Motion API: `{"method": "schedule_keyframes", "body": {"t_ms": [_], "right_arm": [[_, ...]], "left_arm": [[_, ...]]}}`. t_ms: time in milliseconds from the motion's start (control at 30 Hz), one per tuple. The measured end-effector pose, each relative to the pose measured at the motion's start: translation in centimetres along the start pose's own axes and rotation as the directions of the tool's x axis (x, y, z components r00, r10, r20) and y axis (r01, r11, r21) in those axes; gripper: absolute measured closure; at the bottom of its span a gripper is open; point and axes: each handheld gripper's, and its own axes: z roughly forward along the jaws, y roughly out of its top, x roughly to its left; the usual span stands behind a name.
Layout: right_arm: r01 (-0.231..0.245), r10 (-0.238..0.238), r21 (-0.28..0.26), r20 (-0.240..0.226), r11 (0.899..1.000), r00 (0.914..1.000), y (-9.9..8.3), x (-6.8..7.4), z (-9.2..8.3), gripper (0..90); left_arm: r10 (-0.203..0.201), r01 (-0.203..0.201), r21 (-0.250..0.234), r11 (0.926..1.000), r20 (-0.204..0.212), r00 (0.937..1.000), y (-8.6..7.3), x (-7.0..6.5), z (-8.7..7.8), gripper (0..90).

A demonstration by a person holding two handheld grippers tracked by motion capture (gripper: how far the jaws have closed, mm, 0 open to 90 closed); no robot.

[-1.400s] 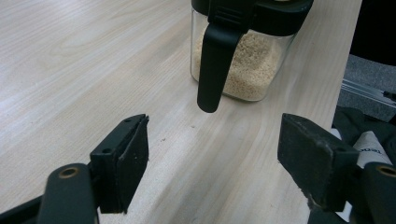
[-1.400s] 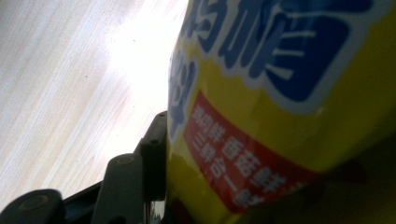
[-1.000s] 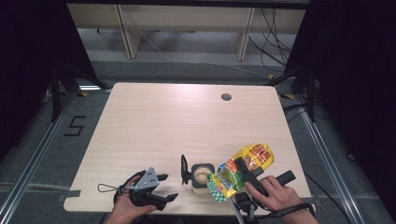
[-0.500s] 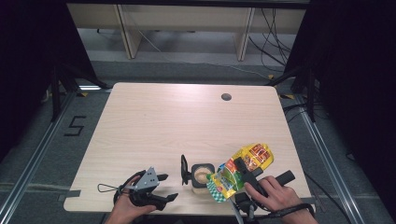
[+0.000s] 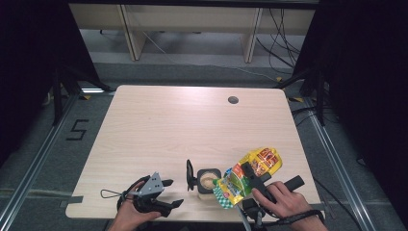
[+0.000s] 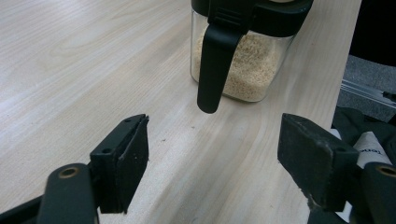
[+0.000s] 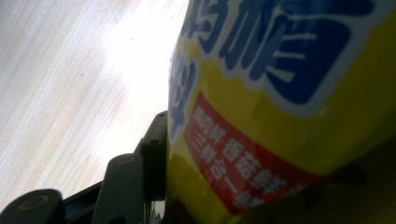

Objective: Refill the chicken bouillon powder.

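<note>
Your left gripper (image 5: 169, 192): low, jaws wide apart, nothing between. Your right gripper (image 5: 243, 174): jaws clamped, hand (image 5: 281, 202) behind.

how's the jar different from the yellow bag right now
The jar stands upright on the table; the yellow bag is tilted, clamped in the right gripper. The jar is clear with a black lid; the bag is opaque with printing. Both sit near the table's front edge.

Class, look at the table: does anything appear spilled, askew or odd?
Nothing is spilled. The yellow bag, held in the right claw, is tipped over the open jar, whose lid stands flipped up.
</note>
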Motion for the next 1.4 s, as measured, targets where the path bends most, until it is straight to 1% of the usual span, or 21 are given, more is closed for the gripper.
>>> {"method": "schedule_keyframes", "body": {"t_ms": [200,233,300,333,500,533,633,700,933,967,1000,1067,1100,1133,1167,1200,1233,1267,1300,1333,1400], "right_arm": [[0.002,-0.002,-0.005,0.001,1.0,1.0,0.05,-0.01,0.02,50.3],[0.002,-0.002,-0.004,0.001,1.0,1.0,0.05,0.0,0.02,50.2],[-0.004,0.004,-0.014,0.0,1.0,1.0,0.02,-0.01,0.1,50.2],[-0.002,0.002,-0.004,0.001,1.0,1.0,0.04,0.0,0.06,50.3],[-0.003,0.003,-0.003,0.002,1.0,1.0,0.03,0.0,0.09,50.3],[-0.027,0.027,0.006,-0.006,1.0,0.9996,0.07,0.09,-0.01,50.2],[-0.035,0.035,0.006,0.001,0.999,0.9994,0.08,0.15,0.0,50.3],[-0.033,0.033,0.003,-0.011,0.999,0.9994,0.06,0.13,0.04,50.3],[-0.028,0.028,0.004,-0.005,1.0,0.9996,0.04,0.17,0.07,50.3],[-0.006,0.006,-0.001,-0.002,1.0,1.0,-0.04,0.05,0.12,50.3],[-0.025,0.025,0.006,-0.002,1.0,0.9997,-0.01,0.17,0.07,50.3],[-0.029,0.029,0.004,0.0,1.0,0.9996,-0.04,0.17,0.06,50.3],[-0.028,0.028,0.004,0.0,1.0,0.9996,-0.04,0.16,0.06,50.3],[-0.007,0.007,0.001,0.002,1.0,1.0,-0.09,0.05,0.1,50.3],[-0.034,0.034,0.007,-0.001,0.999,0.9994,0.0,0.2,0.05,50.3],[-0.036,0.036,0.005,-0.01,0.999,0.9993,0.01,0.19,0.06,50.3],[-0.032,0.031,-0.001,-0.002,1.0,0.9995,0.02,0.22,0.1,50.3],[-0.005,0.005,-0.009,-0.003,1.0,1.0,-0.02,0.09,0.2,50.3],[-0.006,0.006,-0.009,-0.004,1.0,1.0,-0.03,0.09,0.2,50.3],[-0.023,0.023,0.004,-0.007,1.0,0.9997,0.02,0.15,0.1,50.3],[-0.028,0.028,0.003,-0.002,1.0,0.9996,-0.03,0.2,0.1,50.3]], "left_arm": [[-0.001,0.001,-0.001,1.0,0.001,1.0,0.0,0.0,0.02,24.7],[-0.001,0.001,0.001,1.0,-0.005,1.0,0.01,-0.03,-0.01,24.7],[0.001,-0.001,0.011,0.9999,0.003,1.0,0.03,0.02,-0.04,24.7],[0.002,-0.002,0.013,0.9999,0.001,1.0,0.03,0.0,-0.06,24.7],[0.001,-0.001,0.012,0.9999,-0.003,1.0,0.03,-0.01,-0.05,24.7],[0.001,-0.001,0.009,1.0,0.003,1.0,0.01,0.01,-0.02,24.7],[0.001,-0.001,0.011,0.9999,-0.001,1.0,0.03,-0.01,-0.04,24.6],[0.001,-0.001,0.012,0.9999,0.0,1.0,0.03,0.0,-0.05,24.7],[0.0,0.0,0.01,0.9999,-0.004,1.0,0.02,-0.02,-0.05,24.7],[0.0,0.0,0.011,0.9999,-0.004,1.0,0.02,-0.01,-0.05,24.7],[-0.001,0.001,0.011,0.9999,-0.003,1.0,0.02,-0.01,-0.04,24.7],[-0.001,0.001,0.011,0.9999,-0.003,1.0,0.02,-0.01,-0.04,24.6],[-0.001,0.001,0.011,0.9999,-0.003,1.0,0.02,-0.01,-0.04,24.6],[-0.001,0.001,0.011,0.9999,-0.002,1.0,0.02,-0.01,-0.05,24.7],[0.0,0.0,0.011,0.9999,-0.003,1.0,0.02,-0.01,-0.05,24.7],[0.001,-0.001,0.013,0.9999,0.004,1.0,0.04,0.03,-0.06,24.7],[-0.001,0.001,0.003,1.0,-0.003,1.0,0.0,-0.01,0.0,24.7],[-0.001,0.001,0.002,1.0,-0.001,1.0,0.0,0.0,0.0,24.7],[-0.001,0.001,0.0,1.0,0.002,1.0,-0.02,0.01,0.03,24.7],[0.0,0.0,0.011,0.9999,-0.001,1.0,0.02,0.0,-0.07,24.7],[-0.002,0.002,0.001,1.0,-0.004,1.0,-0.01,-0.01,0.0,24.6]]}}
